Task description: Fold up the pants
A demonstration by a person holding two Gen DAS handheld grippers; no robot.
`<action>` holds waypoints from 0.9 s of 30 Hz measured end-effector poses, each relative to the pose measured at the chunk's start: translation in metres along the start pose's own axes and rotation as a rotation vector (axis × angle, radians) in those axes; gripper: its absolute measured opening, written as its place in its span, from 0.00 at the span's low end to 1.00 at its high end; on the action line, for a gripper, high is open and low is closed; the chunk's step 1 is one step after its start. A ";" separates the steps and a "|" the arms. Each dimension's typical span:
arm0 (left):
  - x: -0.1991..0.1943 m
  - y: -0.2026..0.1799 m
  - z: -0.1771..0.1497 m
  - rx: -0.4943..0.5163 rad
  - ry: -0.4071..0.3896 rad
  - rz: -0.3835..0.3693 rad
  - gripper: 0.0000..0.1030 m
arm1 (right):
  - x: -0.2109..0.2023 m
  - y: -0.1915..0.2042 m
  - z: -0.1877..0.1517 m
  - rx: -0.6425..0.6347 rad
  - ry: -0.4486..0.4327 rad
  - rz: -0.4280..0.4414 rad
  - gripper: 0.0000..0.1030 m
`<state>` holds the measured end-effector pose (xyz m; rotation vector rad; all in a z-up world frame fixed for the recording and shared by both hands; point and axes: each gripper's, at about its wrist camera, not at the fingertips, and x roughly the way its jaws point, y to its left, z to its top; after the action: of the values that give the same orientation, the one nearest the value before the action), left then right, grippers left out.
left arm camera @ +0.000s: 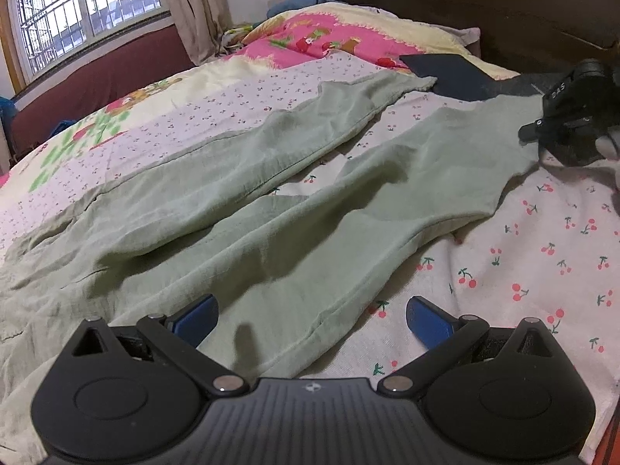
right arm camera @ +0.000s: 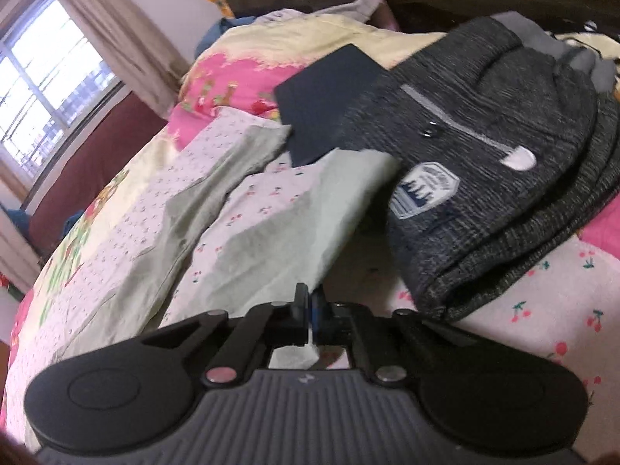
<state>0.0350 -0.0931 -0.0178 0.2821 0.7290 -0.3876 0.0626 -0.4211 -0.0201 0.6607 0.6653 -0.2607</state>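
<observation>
1. The left gripper (left arm camera: 312,321) is released, its blue fingertips (left arm camera: 195,319) spread wide apart and hovering over the near part of the pants (left arm camera: 248,209), with one fingertip above the green cloth and the other above the bedsheet (left arm camera: 542,255).
2. The right gripper (right arm camera: 310,316) is clenched on the pants (right arm camera: 271,228), pinching the edge of one leg's cuff end between its nearly touching fingers.
3. From the left gripper the pants run lengthwise ahead and away: the wider upper part lies nearest and to its left, and the two legs stretch forward and rightward, splaying apart into a narrow V with sheet showing between them.
4. In the left wrist view the right gripper (left arm camera: 569,124) sits at the far end of the right-hand leg, well ahead and to the right.
5. The pants are pale sage green, thin and soft, rumpled with long creases and visible side seams; the gripped cuff is lifted slightly off the sheet.
6. Just ahead and right of the right gripper lies a dark grey knit garment (right arm camera: 496,147) with a white patch, and a dark flat item (right arm camera: 325,104) sits beyond the cuffs.
7. Farther ahead a pink and yellow quilt (left arm camera: 333,35) is heaped, with a barred window (left arm camera: 85,7) off to the left.
</observation>
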 end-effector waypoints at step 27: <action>-0.020 0.059 -0.024 -0.007 0.064 0.059 1.00 | -0.043 -0.020 0.026 -0.036 -0.087 -0.173 0.11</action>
<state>0.0329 -0.0268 -0.0144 0.3094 0.7826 -0.3215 0.0339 -0.4525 0.0141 0.5550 0.6434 -0.4347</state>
